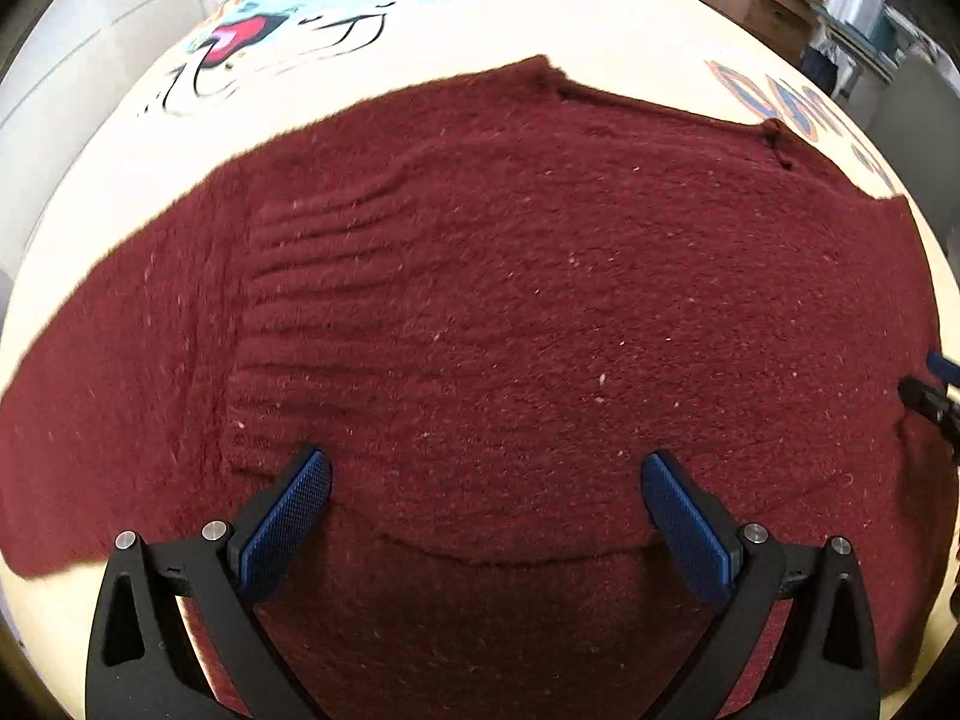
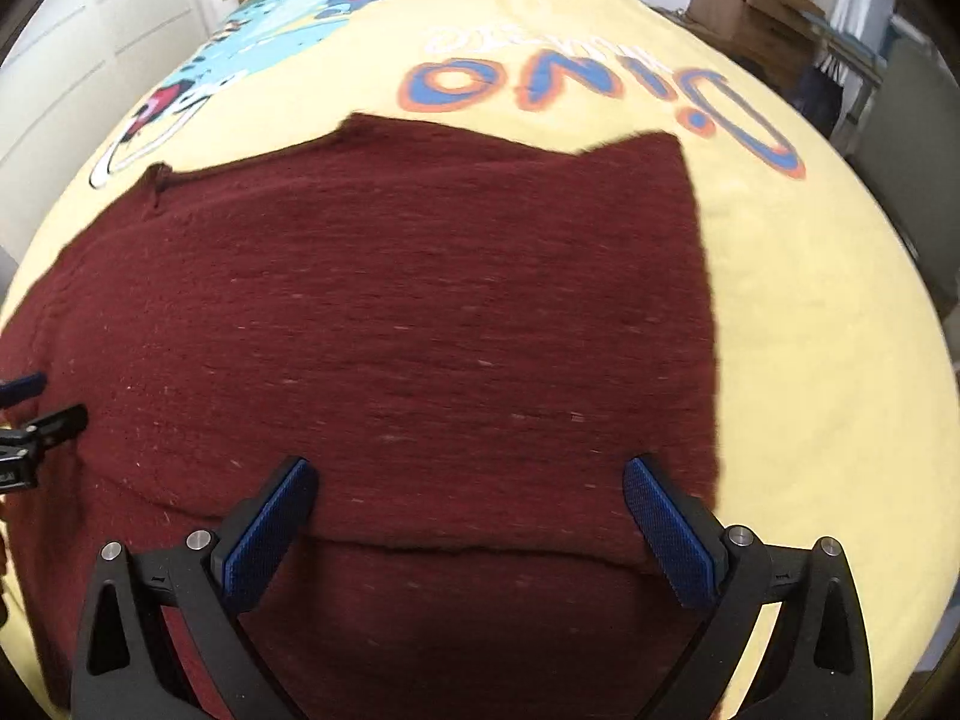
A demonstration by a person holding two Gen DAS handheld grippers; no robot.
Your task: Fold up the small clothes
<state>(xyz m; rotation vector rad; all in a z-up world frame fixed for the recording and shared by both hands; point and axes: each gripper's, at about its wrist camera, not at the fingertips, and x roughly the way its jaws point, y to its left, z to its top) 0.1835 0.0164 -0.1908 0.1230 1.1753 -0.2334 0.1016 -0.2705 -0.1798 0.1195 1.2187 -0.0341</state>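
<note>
The dark red sweater [image 1: 510, 312] is lying on the bed [image 2: 810, 360] with one fold showing under both tools. The left tool [image 1: 486, 480] and right tool [image 2: 471, 480] are hanging wide open, holding nothing. More folds are probably waiting.

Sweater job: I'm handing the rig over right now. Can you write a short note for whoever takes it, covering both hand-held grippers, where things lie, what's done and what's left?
Left hand-held gripper: open, holding nothing, over the near part of the sweater.
Right hand-held gripper: open, holding nothing, over the sweater's right side.
The dark red sweater lies flat on the yellow printed bedsheet.
Done: one layer is already folded over; its edge runs across between the fingers.
Left: probably grip the near edge with both and fold again into a compact stack.
</note>
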